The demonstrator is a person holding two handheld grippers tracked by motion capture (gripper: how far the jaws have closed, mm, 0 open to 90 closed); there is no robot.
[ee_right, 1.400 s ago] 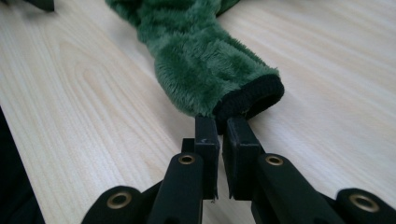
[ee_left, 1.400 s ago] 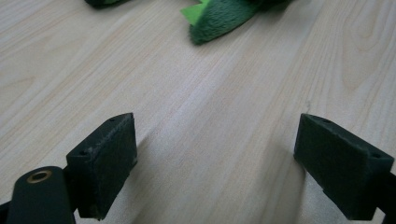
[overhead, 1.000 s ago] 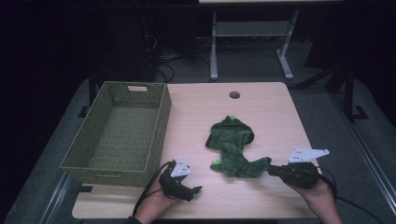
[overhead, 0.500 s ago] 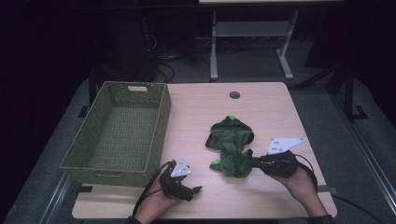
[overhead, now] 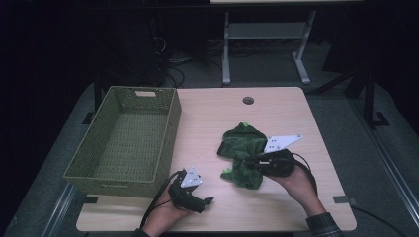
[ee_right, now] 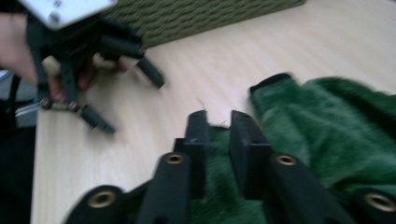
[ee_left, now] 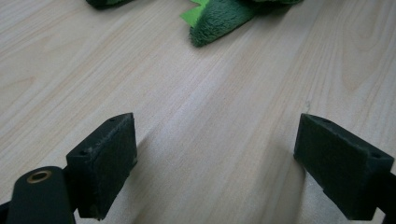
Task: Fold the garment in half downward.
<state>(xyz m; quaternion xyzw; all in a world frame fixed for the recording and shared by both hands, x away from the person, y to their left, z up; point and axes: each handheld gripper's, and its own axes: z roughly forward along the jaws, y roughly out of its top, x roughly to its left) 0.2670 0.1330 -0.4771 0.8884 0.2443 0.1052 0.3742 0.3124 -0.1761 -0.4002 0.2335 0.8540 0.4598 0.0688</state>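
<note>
A dark green plush cloth [overhead: 241, 142] with light green trim lies bunched on the wooden table [overhead: 212, 118], right of centre. My right gripper [overhead: 250, 163] lies low over the cloth's near part, pointing left. In the right gripper view its jaws [ee_right: 218, 122] stand almost together with green pile [ee_right: 327, 135] pinched in the narrow gap; they have just been opening slightly. My left gripper [overhead: 205, 203] rests near the table's front edge, open, with bare wood between its wide-set pads [ee_left: 105, 163]. A tip of the cloth [ee_left: 219, 18] lies ahead of it.
A green woven basket [overhead: 170, 128] with nothing visible inside stands along the table's left side. A round cable hole [overhead: 248, 100] sits near the far edge. The left gripper [ee_right: 130, 102] and its hand show across the table in the right gripper view.
My right gripper has moved left across the table, taking the cloth's near edge with it, so the cloth is more bunched. The left gripper has stayed put.
</note>
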